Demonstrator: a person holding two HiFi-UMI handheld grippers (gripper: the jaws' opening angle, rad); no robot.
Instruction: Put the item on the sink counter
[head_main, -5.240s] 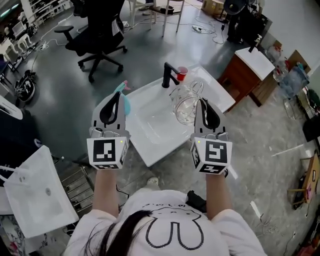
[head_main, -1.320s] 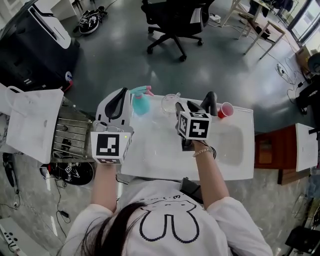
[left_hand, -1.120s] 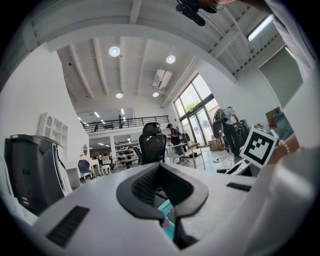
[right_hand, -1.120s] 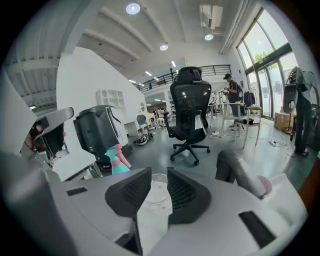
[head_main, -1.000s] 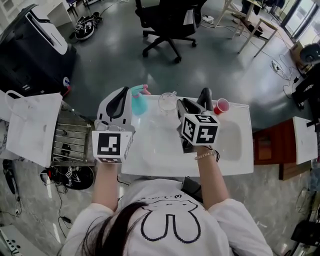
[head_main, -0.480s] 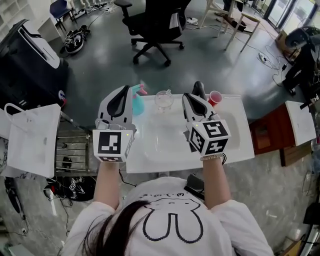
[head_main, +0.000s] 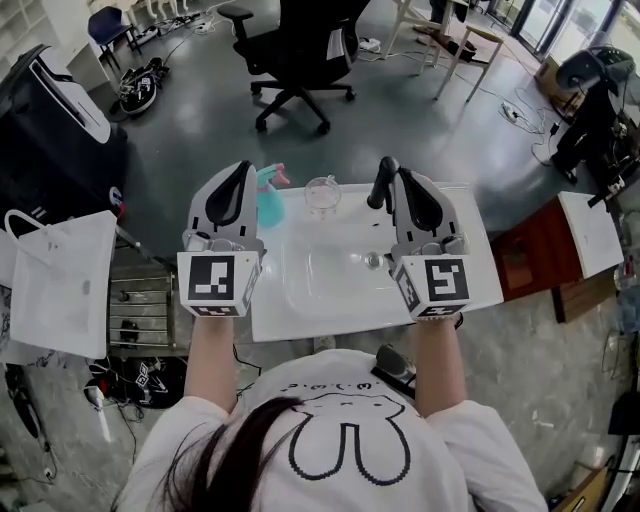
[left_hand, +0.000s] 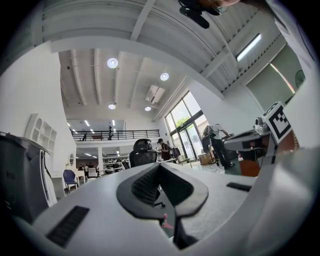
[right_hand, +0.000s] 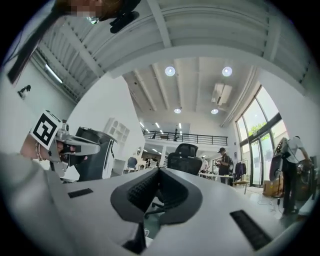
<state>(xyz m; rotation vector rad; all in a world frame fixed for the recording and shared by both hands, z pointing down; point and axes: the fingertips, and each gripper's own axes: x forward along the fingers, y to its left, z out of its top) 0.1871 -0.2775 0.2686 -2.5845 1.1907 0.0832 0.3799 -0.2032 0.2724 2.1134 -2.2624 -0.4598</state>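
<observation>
Teal plastic spray bottle (head_main: 268, 203) with a pink trigger shows only in part, its left side covered by the left tongs (head_main: 241, 172) held over the far left corner of the glossy white sink desk (head_main: 285, 318). The curved black tap (head_main: 379, 182) is likewise half hidden, behind the right tongs (head_main: 404, 180). Both gripper views tilt up toward a ribbed ceiling, so the desk top is out of sight there. They show the left tongs (left_hand: 160, 166) and the right tongs (right_hand: 159, 170) each pressed fully together, ridged black pads meeting, with nothing between them. The round clear glass jug (head_main: 322, 194) stands upright at the desk's far edge, between bottle and tap and apart from both tongs; whether anything is in it cannot be told. The rounded rectangular basin (head_main: 335, 280) has a small metal drain (head_main: 372, 261) at its right end.
</observation>
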